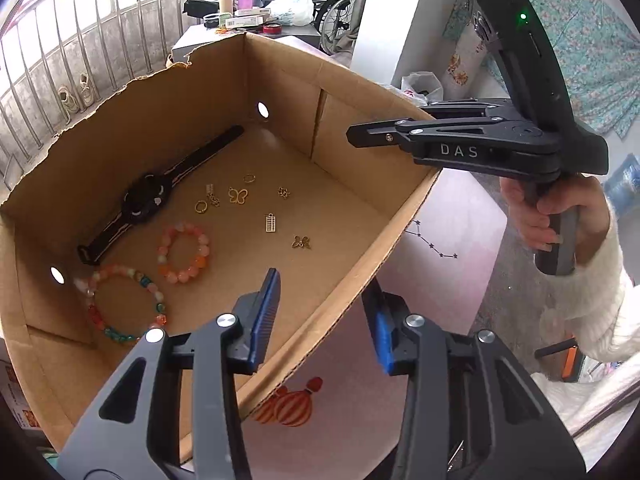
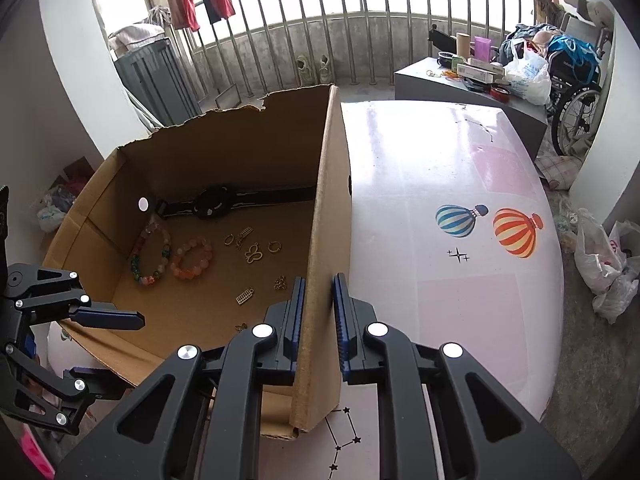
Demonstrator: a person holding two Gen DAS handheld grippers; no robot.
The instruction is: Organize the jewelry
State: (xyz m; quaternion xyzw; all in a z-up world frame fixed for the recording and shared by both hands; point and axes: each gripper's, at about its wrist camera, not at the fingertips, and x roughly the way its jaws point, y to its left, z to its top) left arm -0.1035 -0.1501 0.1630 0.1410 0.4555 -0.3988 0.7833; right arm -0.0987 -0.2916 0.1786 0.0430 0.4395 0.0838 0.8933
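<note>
Here, largest thing first:

Table [image 2: 460, 168]: pale pink top printed with balloons and stars; it fills the right half of the right wrist view.

Cardboard box [image 2: 224, 152]: open-topped with a torn back edge, standing on the table at centre left of the right wrist view. All the jewelry lies on its floor.

Right gripper [image 2: 319, 312]: bottom centre of its own view, jaws narrow and straddling the box's right wall. The left pad looks pressed to the card and the right one sits close against it, so I judge it to be pinching the wall to steady the box.

Left gripper [image 1: 324, 316]: bottom centre of the left wrist view, jaws moderately apart with nothing held. One finger sits inside the box and the other outside, so the near wall passes between them untouched.

Watch [image 1: 146, 200]: black strap laid out flat along the far wall, centre left of the left wrist view.

Multicoloured bracelet [image 1: 124, 304]: lower left, in the box corner.

Pink bead bracelet [image 1: 184, 252]: just beside it, nearer the middle.

Gold charms [image 1: 238, 195]: small pieces scattered at frame centre, well apart from one another, among them a butterfly and a tiny abacus [image 1: 271, 223].

Step in hand: bracing the box while the free gripper is placed, as I read it.

Next move: probably the left gripper going inside over one piece, then closing finely, since the charms are thin and flat.
</note>
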